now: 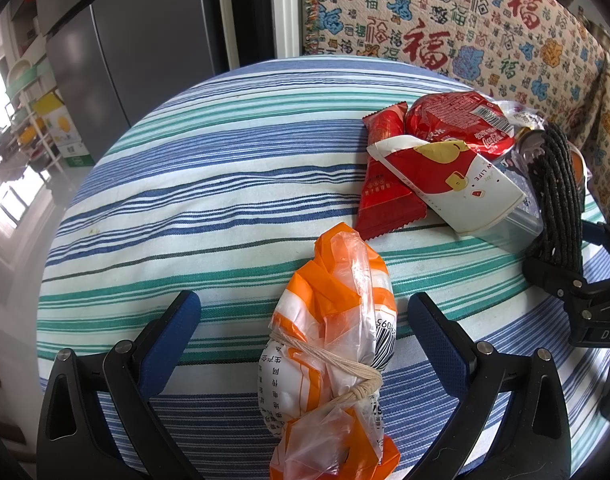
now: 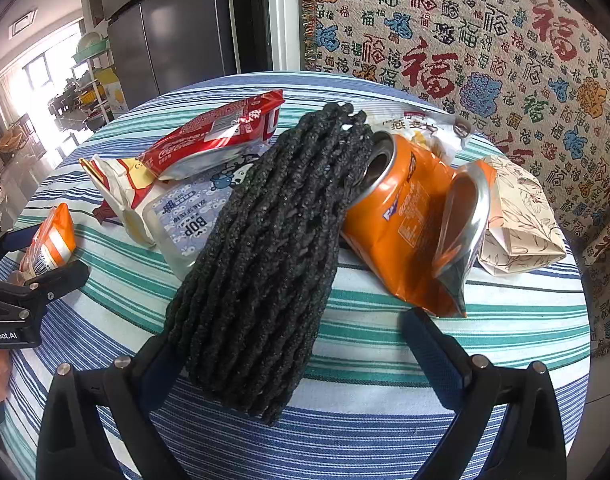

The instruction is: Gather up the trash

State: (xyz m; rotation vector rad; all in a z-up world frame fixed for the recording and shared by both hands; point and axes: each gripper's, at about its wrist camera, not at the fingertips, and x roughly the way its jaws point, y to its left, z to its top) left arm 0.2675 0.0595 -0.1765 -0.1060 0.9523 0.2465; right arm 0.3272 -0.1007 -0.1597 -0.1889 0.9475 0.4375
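Note:
An orange and white plastic bag [image 1: 337, 344] tied with string lies on the striped table between the open fingers of my left gripper [image 1: 305, 312]. It also shows in the right wrist view [image 2: 51, 240]. A black twisted rope bundle [image 2: 265, 248] lies between the open fingers of my right gripper [image 2: 289, 332], leaning on a crushed orange can [image 2: 409, 216]. The rope also shows in the left wrist view [image 1: 555, 196]. A red wrapper [image 1: 389, 176], a red and white paper cup [image 1: 453, 176] and a red crushed can [image 1: 457, 120] lie in a pile.
The round table has a blue, green and white striped cloth [image 1: 209, 184]. A patterned sofa throw [image 2: 485, 40] hangs behind it. A folded floral paper box [image 2: 521, 224] and a clear plastic container [image 2: 189, 216] lie by the can. A grey fridge [image 1: 145, 40] stands at the back left.

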